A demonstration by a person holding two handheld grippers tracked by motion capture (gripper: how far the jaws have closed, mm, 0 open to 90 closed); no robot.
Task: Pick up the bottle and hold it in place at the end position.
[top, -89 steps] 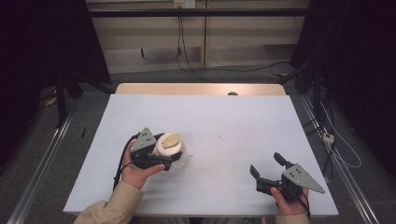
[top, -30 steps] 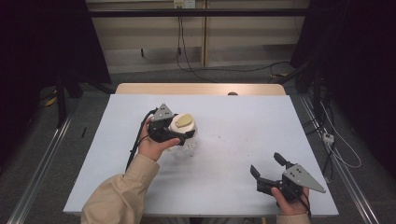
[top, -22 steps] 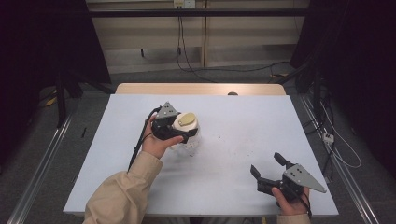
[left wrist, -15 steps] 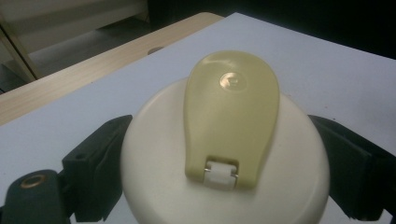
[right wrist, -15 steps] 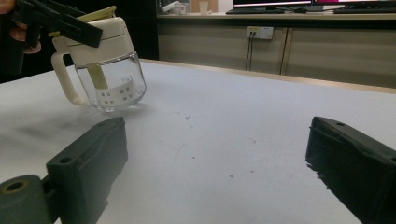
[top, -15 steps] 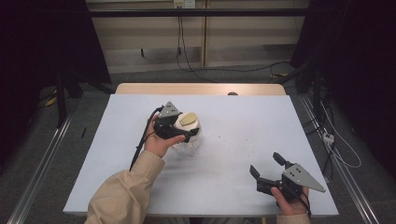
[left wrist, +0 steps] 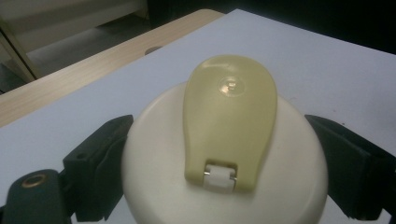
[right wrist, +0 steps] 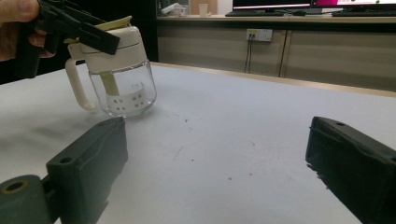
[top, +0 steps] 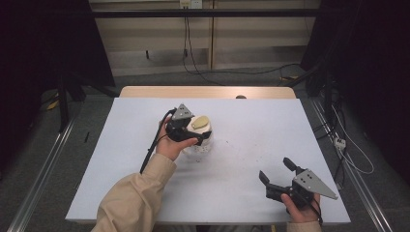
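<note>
White surface (top: 251, 145) carries a jar (top: 198, 137) left of centre – glass body half hidden by the hand in the high view, clear in the right gripper view with handle and tilted base. Left hand-held gripper (top: 191, 131) clamps its cream lid (left wrist: 224, 154). Right hand-held gripper (top: 276, 173) – wide, empty, near front edge.

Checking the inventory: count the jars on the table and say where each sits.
1. The jar, glass with a cream lid, is left of the table's centre, its lid between the left gripper's jaws. The right gripper is open, near the front right.
</note>
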